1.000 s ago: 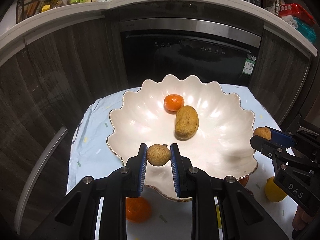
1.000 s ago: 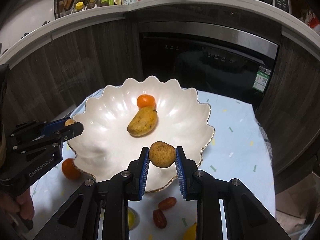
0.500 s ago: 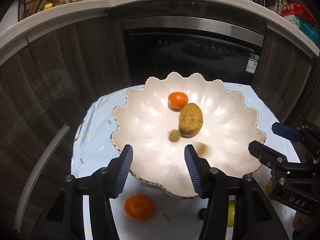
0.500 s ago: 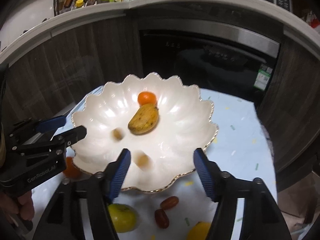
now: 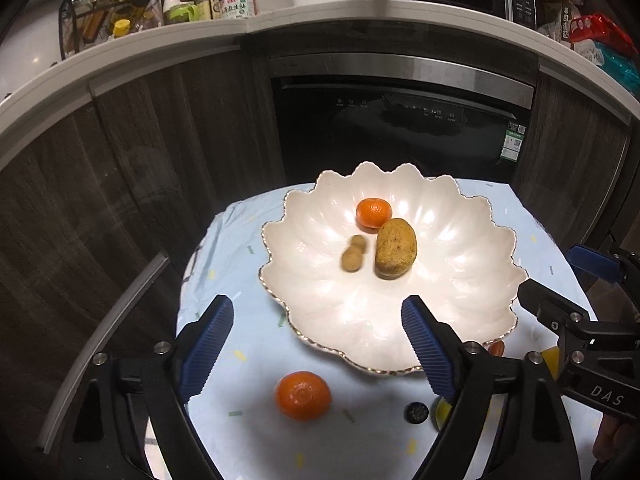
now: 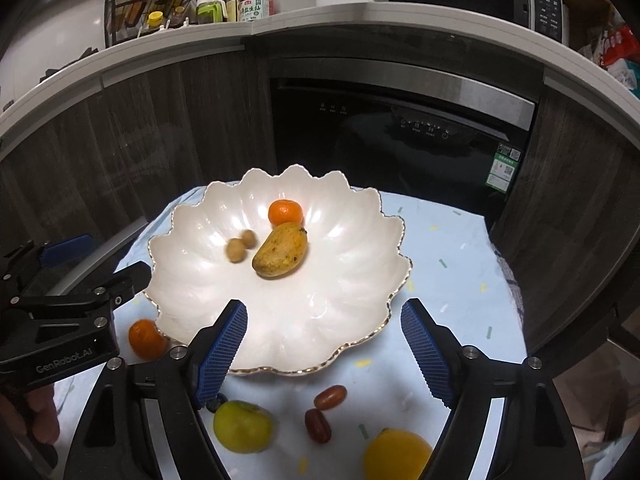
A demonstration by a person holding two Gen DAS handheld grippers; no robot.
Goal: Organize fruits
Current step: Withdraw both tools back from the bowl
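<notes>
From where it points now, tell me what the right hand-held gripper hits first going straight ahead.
Probably the plate: the open right hand-held gripper hovers over its near rim, aimed at bare surface short of the mango. Depth is unclear.

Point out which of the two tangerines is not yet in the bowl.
The tangerine lying on the tablecloth just outside the bowl's near rim. The other tangerine sits inside, against the mango.
</notes>
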